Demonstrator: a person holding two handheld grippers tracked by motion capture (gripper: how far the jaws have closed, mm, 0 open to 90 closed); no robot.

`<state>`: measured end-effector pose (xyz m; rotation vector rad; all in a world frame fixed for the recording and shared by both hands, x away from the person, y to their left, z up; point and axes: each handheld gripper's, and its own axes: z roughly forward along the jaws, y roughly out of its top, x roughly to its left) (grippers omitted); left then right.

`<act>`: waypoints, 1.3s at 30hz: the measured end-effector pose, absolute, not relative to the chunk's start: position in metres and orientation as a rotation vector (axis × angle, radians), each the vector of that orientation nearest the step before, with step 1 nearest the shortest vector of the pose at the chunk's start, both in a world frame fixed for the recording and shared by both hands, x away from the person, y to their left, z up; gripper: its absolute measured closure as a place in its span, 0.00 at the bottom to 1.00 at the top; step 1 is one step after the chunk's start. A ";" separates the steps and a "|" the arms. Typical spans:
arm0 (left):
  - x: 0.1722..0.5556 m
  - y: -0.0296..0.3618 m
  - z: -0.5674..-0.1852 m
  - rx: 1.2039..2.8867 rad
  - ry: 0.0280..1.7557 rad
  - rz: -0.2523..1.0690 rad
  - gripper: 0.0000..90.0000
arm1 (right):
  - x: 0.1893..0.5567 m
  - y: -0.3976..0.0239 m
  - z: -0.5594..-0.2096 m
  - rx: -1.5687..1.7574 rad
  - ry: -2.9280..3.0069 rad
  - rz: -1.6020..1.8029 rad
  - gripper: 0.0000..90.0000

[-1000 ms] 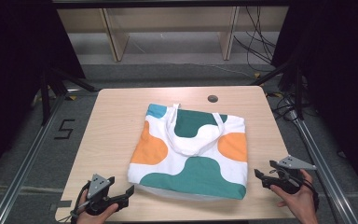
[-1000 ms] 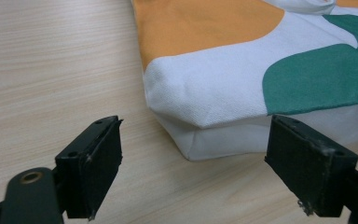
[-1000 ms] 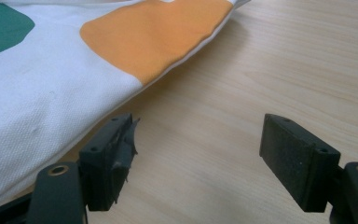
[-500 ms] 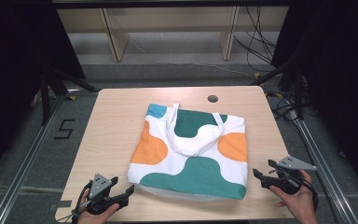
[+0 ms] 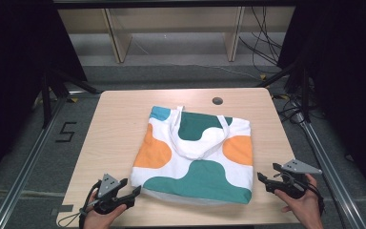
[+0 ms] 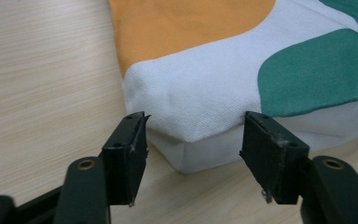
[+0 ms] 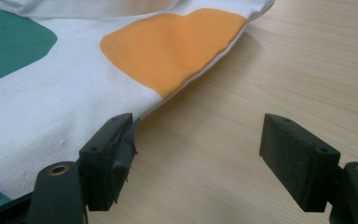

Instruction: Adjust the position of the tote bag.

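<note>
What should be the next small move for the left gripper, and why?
Probably finish closing. The left gripper has just been closing its jaws; the tote bag has its near corner between them, not yet pinched, flat on the table.

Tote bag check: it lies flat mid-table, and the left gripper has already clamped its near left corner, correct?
Not clamped. In the left gripper view the tote bag corner sits between the left gripper jaws, which have just been closing, but the pads stand clear of it.
</note>
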<state>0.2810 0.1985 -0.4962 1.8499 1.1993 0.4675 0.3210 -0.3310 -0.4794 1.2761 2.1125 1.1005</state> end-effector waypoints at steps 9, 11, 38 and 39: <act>0.300 0.194 -0.500 1.971 1.093 0.514 0.88 | 0.318 -0.324 -0.478 1.330 2.121 1.121 0.32; 0.308 0.192 -0.499 1.993 1.077 0.535 0.90 | 0.319 -0.325 -0.479 1.310 2.113 1.128 0.32; 0.470 0.202 -0.508 1.814 1.242 0.550 0.88 | 0.322 -0.331 -0.477 1.239 2.102 1.157 0.38; 0.468 0.205 -0.507 1.815 1.262 0.533 0.84 | 0.323 -0.332 -0.477 1.240 2.102 1.149 0.38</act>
